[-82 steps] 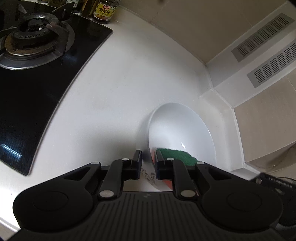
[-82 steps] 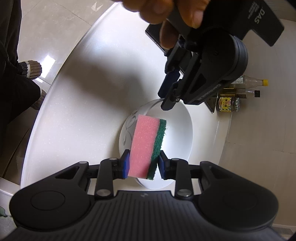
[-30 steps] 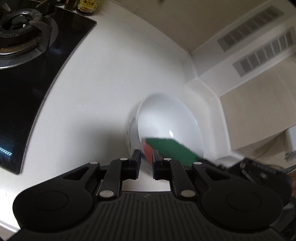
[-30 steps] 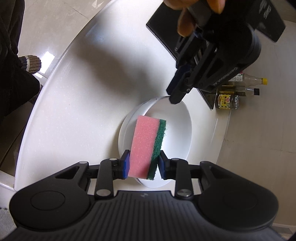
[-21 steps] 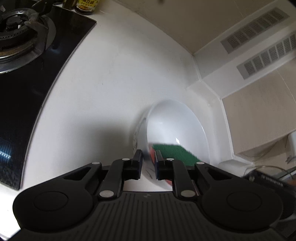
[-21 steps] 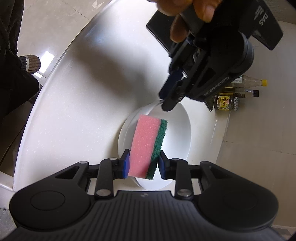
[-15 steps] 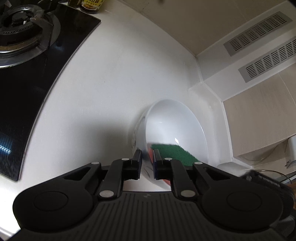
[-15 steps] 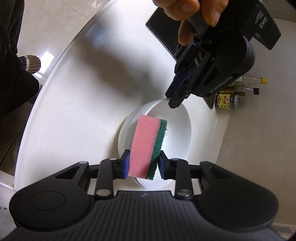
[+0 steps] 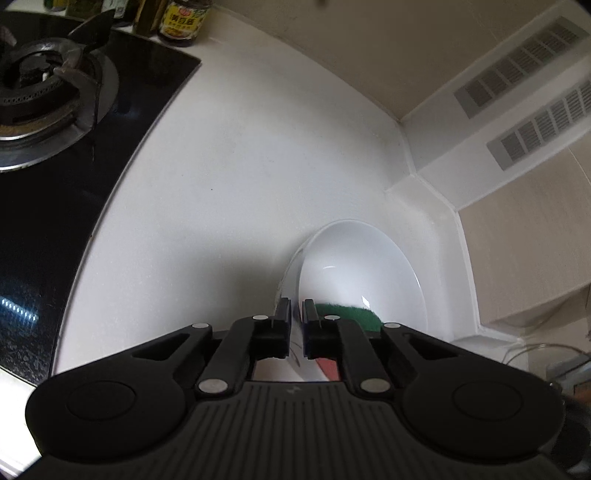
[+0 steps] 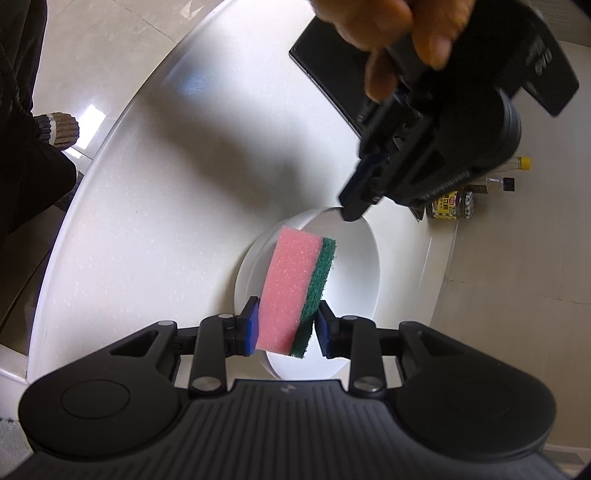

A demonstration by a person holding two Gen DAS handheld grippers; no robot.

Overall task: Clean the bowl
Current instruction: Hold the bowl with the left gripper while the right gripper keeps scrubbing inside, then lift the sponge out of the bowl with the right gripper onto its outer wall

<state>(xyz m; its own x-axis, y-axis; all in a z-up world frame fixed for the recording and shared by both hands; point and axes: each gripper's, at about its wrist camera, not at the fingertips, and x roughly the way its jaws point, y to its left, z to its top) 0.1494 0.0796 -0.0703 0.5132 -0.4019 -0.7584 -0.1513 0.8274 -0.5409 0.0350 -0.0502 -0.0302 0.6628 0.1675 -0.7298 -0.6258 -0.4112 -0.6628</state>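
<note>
A white bowl (image 9: 362, 273) sits on the white counter, tilted on its side. My left gripper (image 9: 296, 310) is shut on the bowl's near rim. In the right wrist view the bowl (image 10: 354, 273) lies below, with the left gripper (image 10: 352, 212) pinching its far rim. My right gripper (image 10: 284, 325) is shut on a pink sponge with a green scouring side (image 10: 295, 288), held over the bowl's inside. The sponge's green side (image 9: 351, 314) shows inside the bowl in the left wrist view.
A black gas hob with a burner (image 9: 44, 96) lies at the left. Sauce bottles and a jar (image 9: 181, 18) stand at the counter's back; they also show in the right wrist view (image 10: 454, 203). A wall corner with vents (image 9: 517, 88) is right. The counter's curved edge (image 10: 74, 206) drops to the floor.
The left gripper keeps its hold and has swung the bowl slightly, with the hob now nearer in view. The sponge has shifted a little inside the bowl.
</note>
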